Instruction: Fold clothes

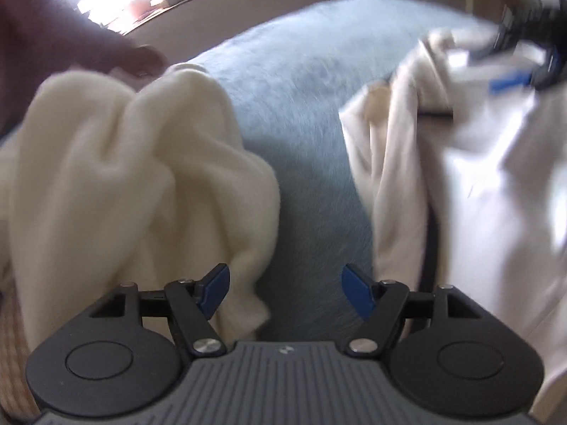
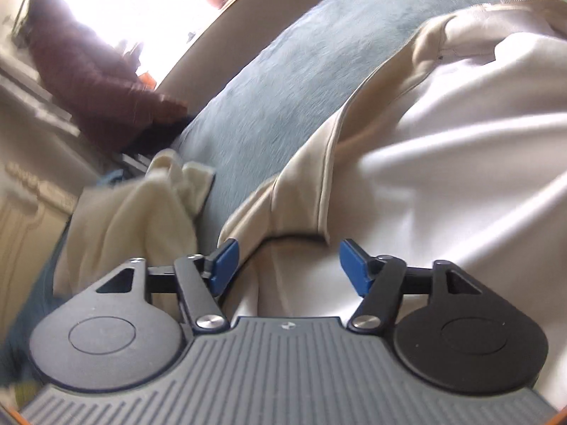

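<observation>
A cream fleece garment [image 1: 117,177] lies bunched at the left of a blue bedspread [image 1: 301,106]. A pale beige and white garment [image 1: 460,177] is heaped at the right. My left gripper [image 1: 285,288] is open over the blue gap between the two, nothing between its blue pads. The other gripper [image 1: 524,67] shows blurred at the top right of this view, over the pale garment. In the right wrist view my right gripper [image 2: 287,265] is open just above the beige garment [image 2: 425,177], its seam edge [image 2: 326,191] ahead of the fingers. The cream fleece [image 2: 141,205] lies to its left.
A dark red padded garment [image 2: 99,78] hangs or sits at the far left beyond the bed, near a bright window [image 2: 124,0]. The bedspread [image 2: 283,81] runs bare toward the far edge. A person's hand [image 1: 141,60] shows blurred behind the cream fleece.
</observation>
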Tool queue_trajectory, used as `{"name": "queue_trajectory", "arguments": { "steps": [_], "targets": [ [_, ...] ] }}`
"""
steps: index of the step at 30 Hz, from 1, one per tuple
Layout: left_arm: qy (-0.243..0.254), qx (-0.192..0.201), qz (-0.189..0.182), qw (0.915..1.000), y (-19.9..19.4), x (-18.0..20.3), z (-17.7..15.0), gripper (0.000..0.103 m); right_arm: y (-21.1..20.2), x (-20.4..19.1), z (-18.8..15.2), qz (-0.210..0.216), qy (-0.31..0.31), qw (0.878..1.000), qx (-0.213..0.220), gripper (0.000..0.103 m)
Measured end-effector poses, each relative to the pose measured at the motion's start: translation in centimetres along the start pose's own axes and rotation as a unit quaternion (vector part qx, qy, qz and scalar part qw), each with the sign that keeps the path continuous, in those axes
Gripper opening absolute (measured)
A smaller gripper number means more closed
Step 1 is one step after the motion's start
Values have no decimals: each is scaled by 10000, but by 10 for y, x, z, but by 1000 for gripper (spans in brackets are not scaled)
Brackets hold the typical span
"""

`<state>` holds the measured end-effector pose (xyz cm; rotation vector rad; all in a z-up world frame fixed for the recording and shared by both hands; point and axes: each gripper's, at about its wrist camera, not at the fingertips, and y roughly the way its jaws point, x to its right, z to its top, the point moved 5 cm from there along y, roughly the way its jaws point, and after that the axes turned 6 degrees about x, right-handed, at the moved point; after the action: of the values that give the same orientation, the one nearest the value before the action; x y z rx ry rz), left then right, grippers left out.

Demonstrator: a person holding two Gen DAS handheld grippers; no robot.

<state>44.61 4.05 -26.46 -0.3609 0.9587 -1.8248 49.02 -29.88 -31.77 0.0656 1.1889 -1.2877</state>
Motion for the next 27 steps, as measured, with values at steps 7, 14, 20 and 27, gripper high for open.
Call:
{"name": "queue_trajectory", "arguments": {
  "steps": [7,14,20,27],
  "targets": [
    [-870,-51,-599,9944,8,38,-2,77,65,12,8,-131,380,9983,-413,50],
    [-1302,-299,-798,9878,15,41,-17,54,47,-20,15,269,463,9982,-268,3],
    [-1809,-325,-904,9788,11,29,-23,54,93,-72,51,642,548,9962,-211,4],
    [-2126,-662,-915,9706,28,32,-32,67,208,-91,52,108,832,9927,-871,36]
  ]
}}
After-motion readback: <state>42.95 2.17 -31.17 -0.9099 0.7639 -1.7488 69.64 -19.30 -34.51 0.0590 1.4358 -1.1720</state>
